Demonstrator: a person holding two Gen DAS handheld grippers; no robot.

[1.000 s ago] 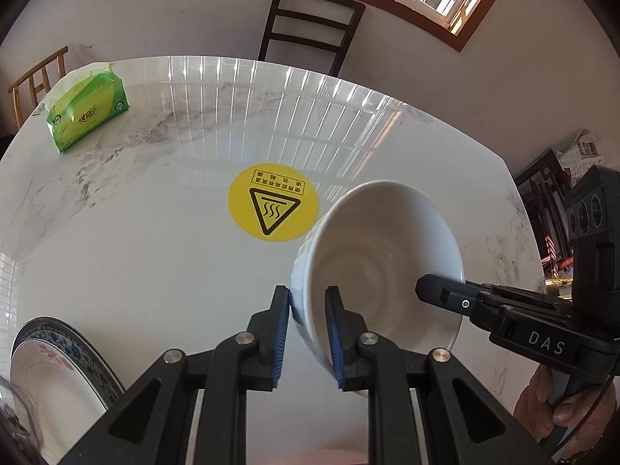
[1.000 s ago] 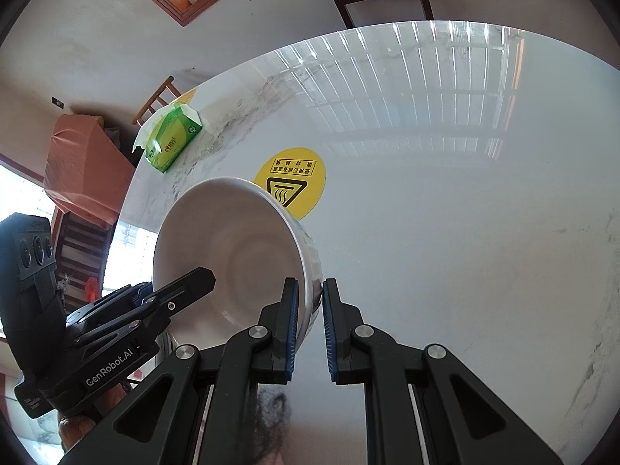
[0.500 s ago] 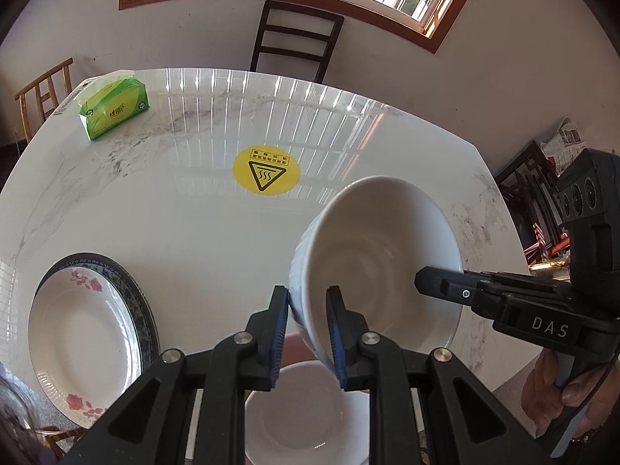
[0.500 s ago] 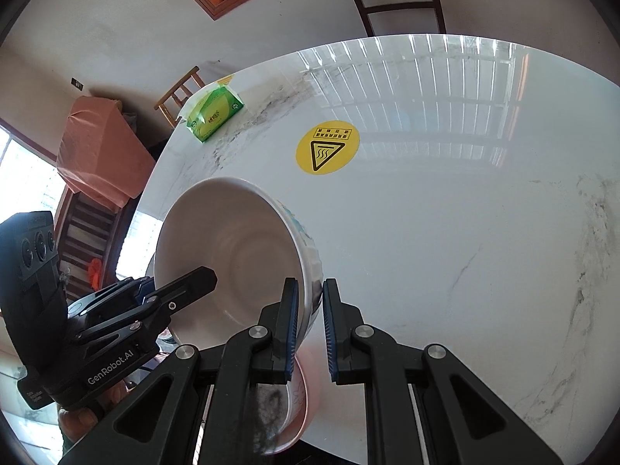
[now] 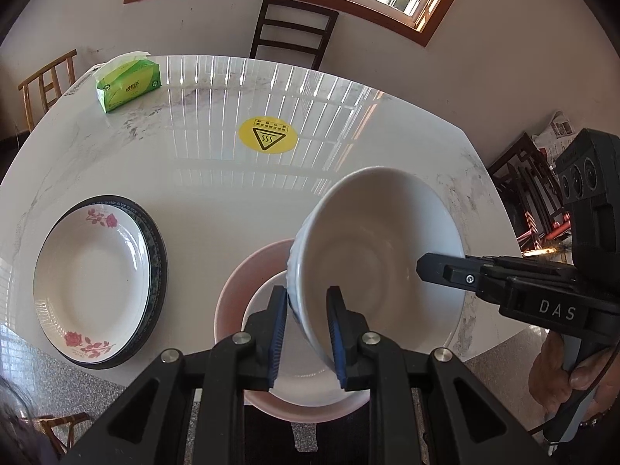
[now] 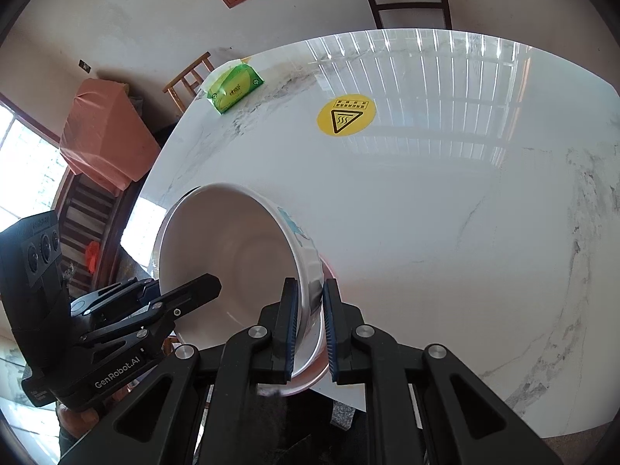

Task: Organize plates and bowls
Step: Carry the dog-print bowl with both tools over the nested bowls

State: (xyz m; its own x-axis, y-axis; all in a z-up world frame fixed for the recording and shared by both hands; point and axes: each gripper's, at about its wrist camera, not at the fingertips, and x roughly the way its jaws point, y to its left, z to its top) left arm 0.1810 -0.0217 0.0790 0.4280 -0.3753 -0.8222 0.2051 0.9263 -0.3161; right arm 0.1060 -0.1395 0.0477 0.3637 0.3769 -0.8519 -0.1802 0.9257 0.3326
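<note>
The large white bowl [image 5: 372, 255] is held clear of the table, tipped steeply so its mouth faces the cameras and its foot points away — the axis through rim and foot runs nearer level than upright. It has no long axis to speak of; it is round. The left gripper [image 5: 306, 333] pinches the rim at the bowl's 7 o'clock in the left wrist view, jaws closed on the wall; the right gripper [image 6: 310, 329] is clamped on the opposite rim. Directly beneath sits a pink bowl [image 5: 232, 294] with a smaller white bowl [image 5: 306, 387] nested inside. Judged step: stacking the held bowl onto that nest. The next move calls for levelling the bowl, centring it, lowering, then releasing both grips together. The rose-patterned plate [image 5: 93, 283] rests on a dark-rimmed plate [image 5: 157, 248] at 9 o'clock on the marble table [image 5: 201, 178].
</note>
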